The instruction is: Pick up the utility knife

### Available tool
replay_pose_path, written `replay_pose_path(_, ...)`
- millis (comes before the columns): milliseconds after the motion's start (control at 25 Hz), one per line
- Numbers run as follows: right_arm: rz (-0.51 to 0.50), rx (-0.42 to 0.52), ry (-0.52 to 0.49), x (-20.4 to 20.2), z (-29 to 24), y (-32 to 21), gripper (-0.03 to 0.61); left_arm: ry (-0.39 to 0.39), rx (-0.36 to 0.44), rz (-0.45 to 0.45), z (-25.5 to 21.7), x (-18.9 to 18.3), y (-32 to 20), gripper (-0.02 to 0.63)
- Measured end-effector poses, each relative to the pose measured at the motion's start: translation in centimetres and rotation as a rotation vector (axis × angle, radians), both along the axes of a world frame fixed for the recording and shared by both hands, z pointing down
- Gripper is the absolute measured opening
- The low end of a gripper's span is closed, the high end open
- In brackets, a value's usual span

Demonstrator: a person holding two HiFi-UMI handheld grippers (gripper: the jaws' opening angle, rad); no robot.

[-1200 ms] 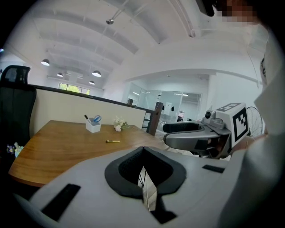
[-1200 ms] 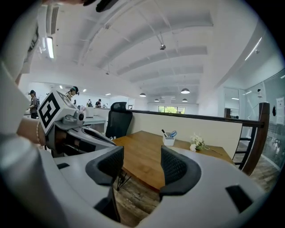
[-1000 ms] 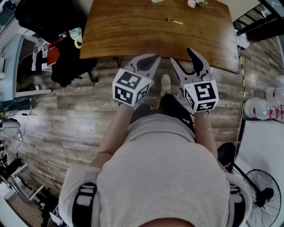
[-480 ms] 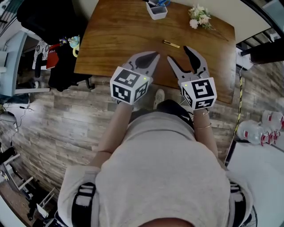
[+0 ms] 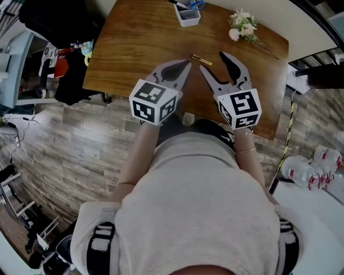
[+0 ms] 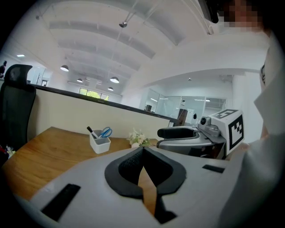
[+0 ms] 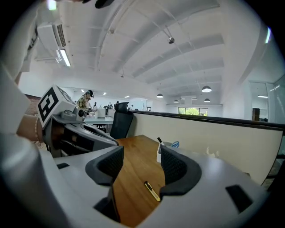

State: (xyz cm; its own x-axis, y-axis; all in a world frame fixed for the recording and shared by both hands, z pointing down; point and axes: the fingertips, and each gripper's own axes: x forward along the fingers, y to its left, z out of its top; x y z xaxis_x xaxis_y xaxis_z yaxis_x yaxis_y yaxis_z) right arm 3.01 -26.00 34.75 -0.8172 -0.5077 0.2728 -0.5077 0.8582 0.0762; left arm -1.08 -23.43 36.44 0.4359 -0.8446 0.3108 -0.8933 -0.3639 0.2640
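Observation:
The utility knife (image 5: 201,59) is a slim yellow and black tool lying flat on the wooden table (image 5: 134,48). In the right gripper view the knife (image 7: 152,191) lies on the table just beyond the jaws, near the right finger's base. My right gripper (image 5: 213,62) hovers over the table's near part with its jaws open and nothing between them; the knife lies just off its left fingertip. My left gripper (image 5: 186,65) is beside it to the left, jaws shut and empty, tips (image 6: 142,151) meeting.
A white pen cup (image 5: 187,13) with scissors and a small bunch of flowers (image 5: 242,26) stand at the table's far side. A black chair (image 5: 64,70) piled with things is left of the table. Water bottles (image 5: 306,169) lie on the floor at right.
The view has advanced toward the table. Both grippers, over the floor before, now reach over the table's near edge, and the knife lies close to the right gripper's tips.

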Motion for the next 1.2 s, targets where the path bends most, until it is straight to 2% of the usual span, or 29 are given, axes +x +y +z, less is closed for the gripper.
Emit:
replay_pose_path(160, -0.018, -0.031, 0.001, 0.1, 0.9, -0.1, 0.258, 0.002, -0.027, -0.018, 0.9, -0.2, -0.2, 0.015)
replay_pose_path(560, -0.044, -0.029, 0.043, 1.0, 1.7, 0.2, 0.259, -0.014, -0.092, -0.041, 2.5, -1.4, -1.0, 0.015)
replay_pose_path(840, -0.011, -0.075, 0.053, 1.5, 3.1, -1.0, 0.259, 0.000, -0.127, -0.007, 3.7, -0.9, -2.1, 0.015)
replay_pose_path(1200, -0.049, -0.132, 0.082, -1.0, 5.0, -2.1, 0.258, 0.000, -0.157, 0.033, 4.2, -1.2, -2.6, 0.015)
